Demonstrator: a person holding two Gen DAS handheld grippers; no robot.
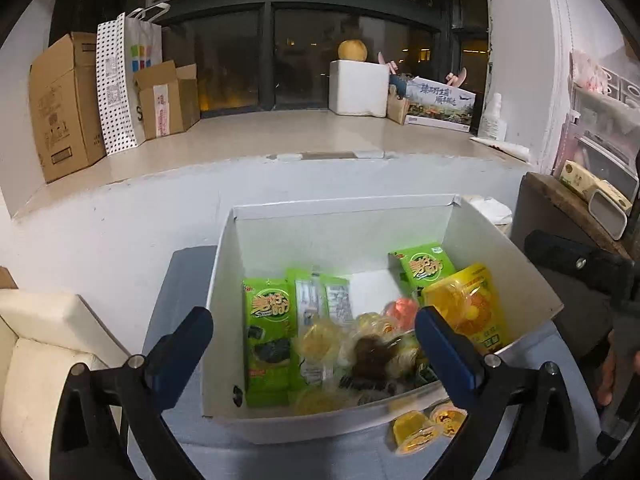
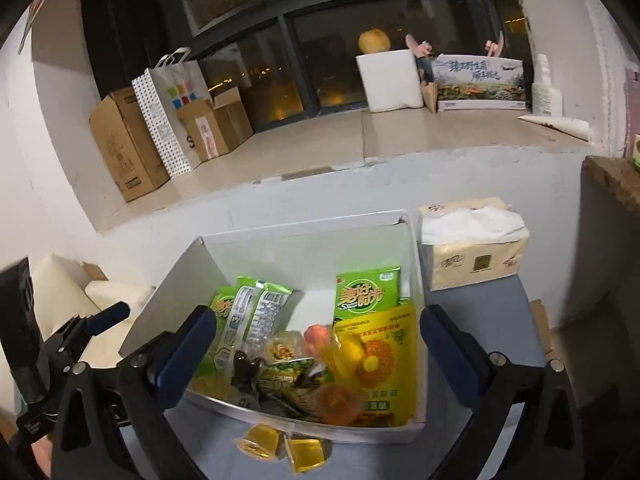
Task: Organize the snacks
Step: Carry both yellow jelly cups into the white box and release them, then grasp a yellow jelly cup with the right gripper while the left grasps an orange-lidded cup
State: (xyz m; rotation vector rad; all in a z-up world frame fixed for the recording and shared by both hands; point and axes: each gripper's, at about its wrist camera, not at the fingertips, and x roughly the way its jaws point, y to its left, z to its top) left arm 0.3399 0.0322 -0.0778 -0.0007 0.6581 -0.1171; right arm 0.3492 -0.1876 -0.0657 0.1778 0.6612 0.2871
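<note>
Right wrist view: two jelly cups [image 2: 280, 450] lie on the counter [image 2: 472, 312] outside the box [image 2: 416, 264], just beside its near wall, below and between the fingers of the right gripper [image 2: 318, 356]; jaws wide, empty. Left gripper [image 1: 314, 354] also wide, empty; there the cups [image 1: 430, 426] sit toward its right finger. Judgement: right is nearer. Only the right view shows the tissue pack [image 2: 476, 252] whole.

A grey-blue table [image 2: 472, 312] carries a white box [image 2: 168, 300] of snacks, two yellow jelly cups [image 2: 280, 450] just before it, and a tissue pack [image 2: 474, 248] beside it
</note>
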